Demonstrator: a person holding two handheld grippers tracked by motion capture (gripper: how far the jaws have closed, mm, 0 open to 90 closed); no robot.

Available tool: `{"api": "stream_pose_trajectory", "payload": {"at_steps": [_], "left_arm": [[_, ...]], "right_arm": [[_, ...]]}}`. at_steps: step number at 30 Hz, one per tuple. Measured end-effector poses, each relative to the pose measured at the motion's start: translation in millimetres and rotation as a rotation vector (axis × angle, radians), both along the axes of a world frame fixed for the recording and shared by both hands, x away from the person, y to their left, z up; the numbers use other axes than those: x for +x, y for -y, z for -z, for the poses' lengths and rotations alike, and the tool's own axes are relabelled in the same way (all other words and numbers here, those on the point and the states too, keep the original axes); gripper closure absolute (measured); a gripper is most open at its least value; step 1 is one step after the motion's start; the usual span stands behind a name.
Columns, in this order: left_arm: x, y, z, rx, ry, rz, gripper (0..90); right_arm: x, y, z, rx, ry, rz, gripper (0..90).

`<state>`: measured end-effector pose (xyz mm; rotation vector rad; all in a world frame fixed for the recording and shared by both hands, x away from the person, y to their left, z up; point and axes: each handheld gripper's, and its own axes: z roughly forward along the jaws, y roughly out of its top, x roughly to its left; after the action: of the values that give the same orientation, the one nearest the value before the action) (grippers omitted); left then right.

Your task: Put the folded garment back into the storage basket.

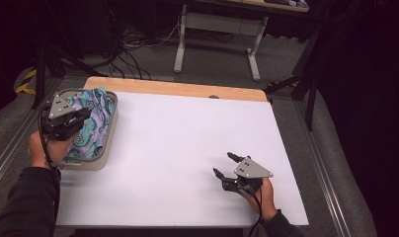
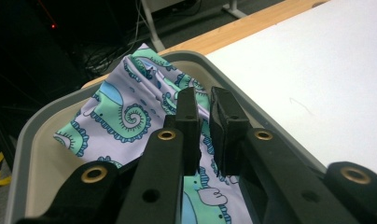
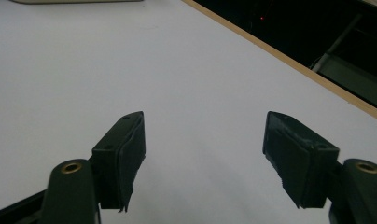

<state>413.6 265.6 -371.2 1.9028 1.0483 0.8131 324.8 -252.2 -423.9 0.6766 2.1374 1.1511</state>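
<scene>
the left gripper [image 1: 78,117] is held at the far left by the left hand [image 1: 45,148], forearm coming in from the near left corner. its jaws are seen a narrow gap apart, nothing pressed between the pads. the right gripper [image 1: 225,165] is held low at the near right by the right hand [image 1: 263,194], jaws spread wide, pointed left and empty.

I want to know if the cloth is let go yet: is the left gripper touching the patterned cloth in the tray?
Cannot tell. In the left gripper view, the left gripper has a narrow gap between its jaws over the cloth; neither contact nor clearance shows plainly.
</scene>
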Motion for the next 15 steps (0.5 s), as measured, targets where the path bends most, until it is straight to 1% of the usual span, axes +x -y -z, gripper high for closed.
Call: {"api": "stream_pose_trajectory", "payload": {"at_steps": [2,3,4,6,7,8,10,11,13,14,15], "left_arm": [[-1.2,1.1,0.3,0.001,0.002,0.004,76.1],[-3.5,3.2,0.2,0.012,0.005,0.016,75.3],[-4.4,4.5,0.4,0.019,0.015,0.013,74.6],[-4.0,6.5,1.0,0.04,0.012,0.015,71.0],[-4.0,6.5,1.0,0.04,0.012,0.015,68.3],[-1.3,6.9,1.9,0.066,0.002,0.008,66.7],[0.3,6.1,2.7,0.065,-0.002,0.003,65.6],[2.0,5.1,4.3,0.047,-0.019,0.0,63.9],[2.2,6.0,5.2,0.04,-0.028,0.013,58.8],[1.5,7.2,5.8,0.03,-0.027,0.022,56.0],[0.6,8.5,5.7,0.032,-0.024,0.03,54.0]], "right_arm": [[0.0,0.7,0.3,0.0,0.002,0.004,30.2],[-0.1,1.1,0.3,0.003,0.002,0.003,30.2],[-0.3,1.1,0.3,0.005,0.0,0.003,30.2],[-0.9,1.1,0.6,0.0,-0.002,0.003,30.2],[-0.9,1.2,1.0,0.0,-0.004,0.002,30.1],[-0.7,1.2,1.5,-0.002,-0.006,0.002,30.1],[-0.7,1.0,1.8,-0.006,-0.007,0.003,30.0],[-0.8,0.9,1.8,-0.006,-0.004,0.003,29.9],[-1.1,1.5,1.3,-0.007,-0.003,0.001,29.6],[-1.0,2.0,1.2,-0.004,-0.003,0.0,29.7],[-0.7,2.3,1.3,-0.004,-0.005,0.003,29.6]]}}
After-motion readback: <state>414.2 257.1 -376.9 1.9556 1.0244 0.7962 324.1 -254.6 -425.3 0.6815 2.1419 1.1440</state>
